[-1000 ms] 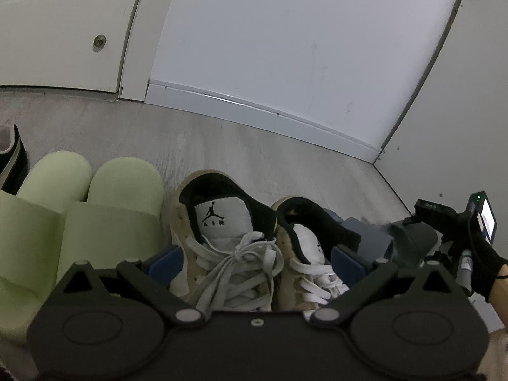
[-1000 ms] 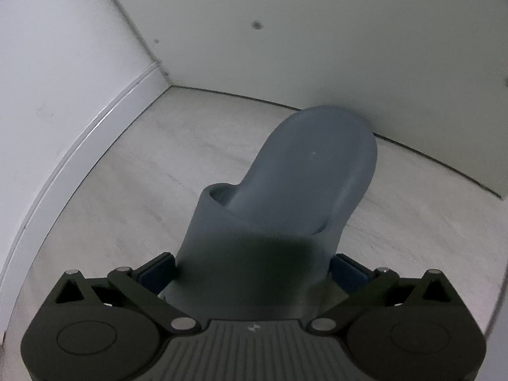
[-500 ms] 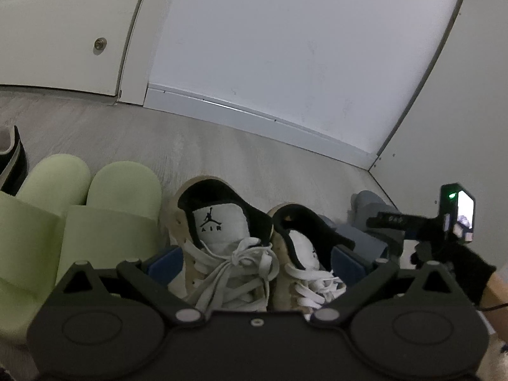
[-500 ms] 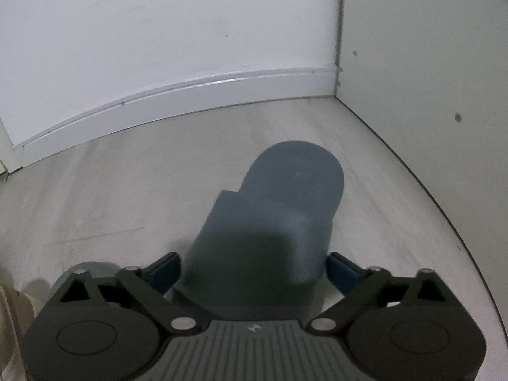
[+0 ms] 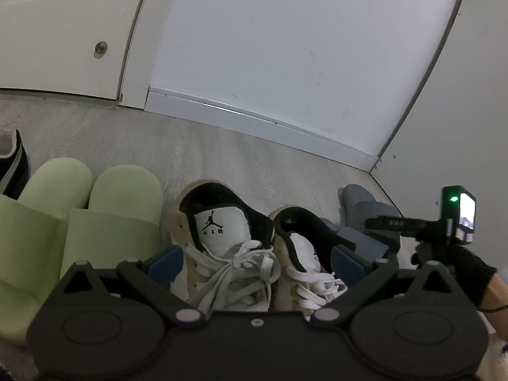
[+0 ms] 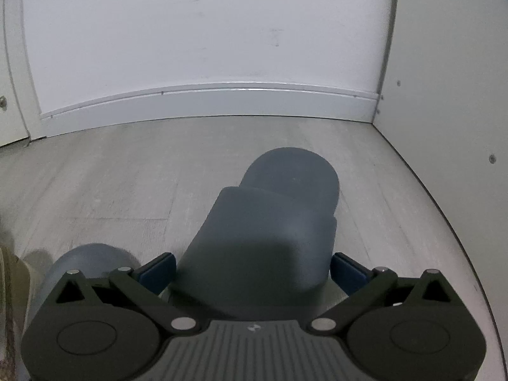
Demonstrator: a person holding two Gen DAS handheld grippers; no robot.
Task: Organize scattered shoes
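The left gripper (image 5: 257, 262) clasps two beige laced sneakers (image 5: 228, 247) (side by side); the right gripper (image 6: 252, 268) clasps a grey-blue rubber slide (image 6: 263, 238).

Grey wood floor (image 6: 133, 171), white walls (image 6: 190, 31)

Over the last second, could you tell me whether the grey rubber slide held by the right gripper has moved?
Yes. The grey rubber slide has swung from the side wall to face the white baseboard, beside the other grey slide.
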